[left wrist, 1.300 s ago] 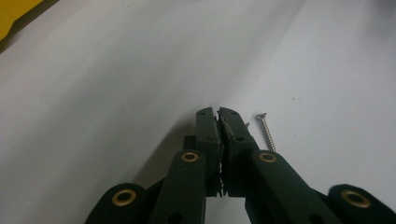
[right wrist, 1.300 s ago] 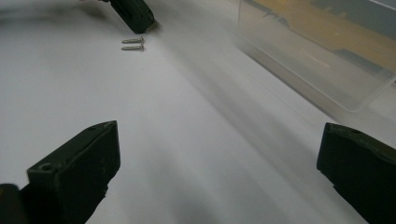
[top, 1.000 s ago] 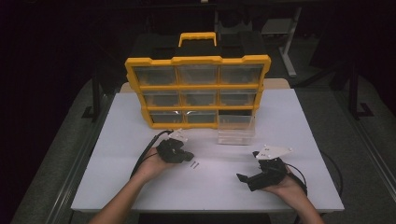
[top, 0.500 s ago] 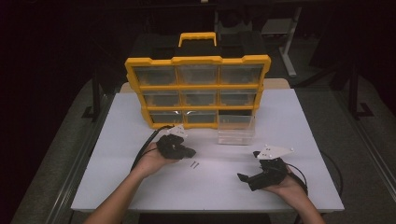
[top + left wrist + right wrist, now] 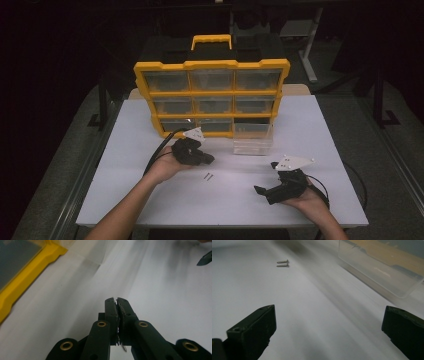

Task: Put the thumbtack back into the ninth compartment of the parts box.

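My left gripper [image 5: 202,159] sits left of centre in the high view, its jaws clenched. In the left gripper view a small bit of metal pokes out low between the pads [image 5: 117,315]; it looks like a screw [image 5: 123,348] pinched there, though too little shows to be sure. My right gripper [image 5: 266,192] rests at the lower right of the high view with its jaws spread wide and nothing between them.

Two screws [image 5: 207,176] lie side by side on the white table [image 5: 150,200], just below my left gripper in the high view and at the upper left of the right gripper view [image 5: 282,263]. Bare tabletop separates them from my right jaws.

A clear plastic drawer [image 5: 253,140] stands on the table in the middle of the high view, pulled out of the organizer and just in front of its lower right slot. I cannot tell whether anything is in it. In the right gripper view it fills the upper right [image 5: 382,275].

The yellow organizer [image 5: 212,65] stands upright behind, with rows of clear drawers and a handle on top. Their contents are too dim to make out.
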`<control>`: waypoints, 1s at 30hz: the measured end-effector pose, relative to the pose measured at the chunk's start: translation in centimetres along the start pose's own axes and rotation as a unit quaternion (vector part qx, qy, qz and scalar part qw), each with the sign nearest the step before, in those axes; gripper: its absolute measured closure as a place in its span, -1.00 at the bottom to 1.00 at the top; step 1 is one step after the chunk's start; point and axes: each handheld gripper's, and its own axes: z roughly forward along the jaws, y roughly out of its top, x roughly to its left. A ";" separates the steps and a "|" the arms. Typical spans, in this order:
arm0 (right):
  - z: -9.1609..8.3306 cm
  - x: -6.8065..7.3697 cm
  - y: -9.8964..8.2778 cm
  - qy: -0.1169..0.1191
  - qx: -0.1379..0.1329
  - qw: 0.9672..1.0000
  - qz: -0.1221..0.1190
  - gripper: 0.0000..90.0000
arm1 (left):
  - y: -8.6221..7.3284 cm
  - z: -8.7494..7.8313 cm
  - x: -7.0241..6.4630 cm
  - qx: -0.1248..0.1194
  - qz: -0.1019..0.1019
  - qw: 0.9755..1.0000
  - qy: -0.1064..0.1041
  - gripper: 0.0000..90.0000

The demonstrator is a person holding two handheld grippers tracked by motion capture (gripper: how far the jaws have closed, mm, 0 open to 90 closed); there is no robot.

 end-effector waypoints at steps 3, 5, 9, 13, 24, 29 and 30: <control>0.0 0.0 0.0 0.000 0.000 1.000 0.000 -1.00 | 0.6 -0.2 0.1 -0.001 0.006 1.000 -0.003 0.94; 0.0 0.0 0.0 0.001 0.000 1.000 0.000 -1.00 | 0.9 -0.3 0.1 -0.001 0.007 1.000 -0.005 0.94; 0.0 0.0 0.0 0.002 0.000 1.000 0.001 -1.00 | 1.6 -0.4 0.2 0.001 0.013 1.000 -0.007 0.94; 0.0 0.0 0.0 0.002 -0.001 1.000 0.000 -1.00 | 2.3 -0.5 0.2 0.000 0.019 1.000 -0.010 0.94; 0.0 0.0 0.0 0.004 -0.001 1.000 0.001 -1.00 | 4.5 -0.8 0.2 -0.007 0.030 0.999 -0.016 0.94; -0.1 0.0 0.0 0.004 -0.002 1.000 0.000 -1.00 | 5.6 -1.0 0.3 -0.009 0.039 0.999 -0.016 0.94; -0.1 0.0 0.0 0.003 -0.001 1.000 0.000 -1.00 | 5.9 -1.1 0.3 -0.010 0.041 0.999 -0.017 0.94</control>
